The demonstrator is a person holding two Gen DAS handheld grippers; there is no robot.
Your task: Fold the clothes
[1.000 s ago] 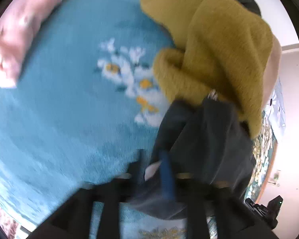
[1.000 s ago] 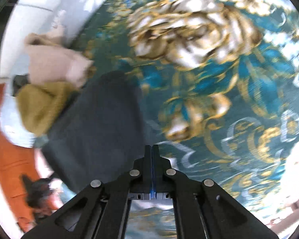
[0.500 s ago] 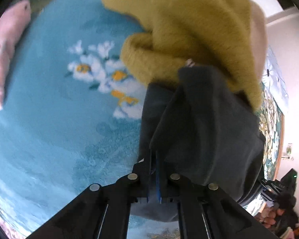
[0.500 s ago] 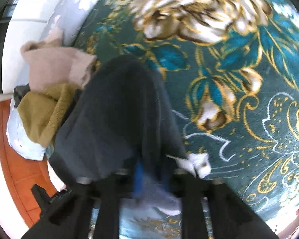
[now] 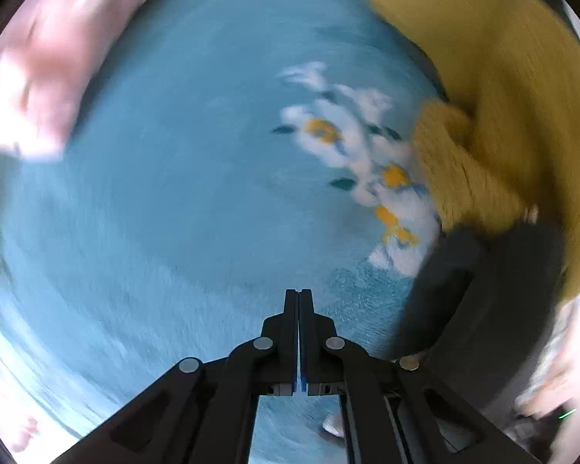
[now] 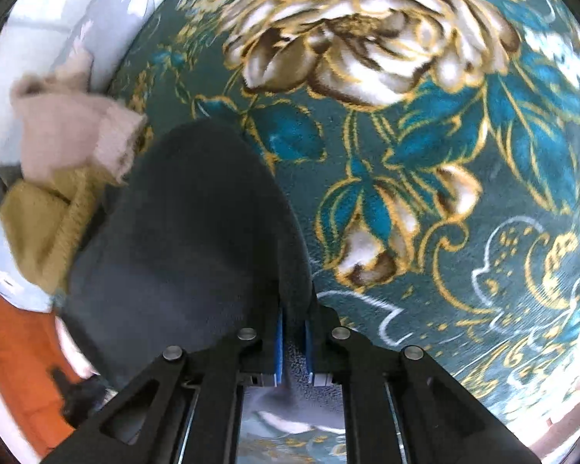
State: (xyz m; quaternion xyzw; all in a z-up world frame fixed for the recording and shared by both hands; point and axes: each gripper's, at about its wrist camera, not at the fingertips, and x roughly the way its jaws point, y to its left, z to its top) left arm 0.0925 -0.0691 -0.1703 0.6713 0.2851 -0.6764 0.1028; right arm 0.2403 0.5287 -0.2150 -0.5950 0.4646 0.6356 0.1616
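A dark grey garment (image 6: 181, 239) lies on a teal floral blanket (image 6: 425, 178). My right gripper (image 6: 293, 317) is shut on the garment's near edge, with cloth between the blue pads. In the left wrist view the same grey garment (image 5: 483, 309) lies at the right, apart from my left gripper (image 5: 298, 297), which is shut and empty over a light blue blanket (image 5: 174, 212). This view is blurred.
A mustard knit sweater (image 5: 502, 96) lies beside the grey garment and shows in the right wrist view (image 6: 38, 224). A beige garment (image 6: 69, 131) lies behind it. A pink garment (image 5: 38, 69) lies at the far left. An orange surface (image 6: 15, 348) lies beyond the bed edge.
My left gripper let go of the grey garment and swung left, away from it. My right gripper moved onto the garment's edge and closed on it.
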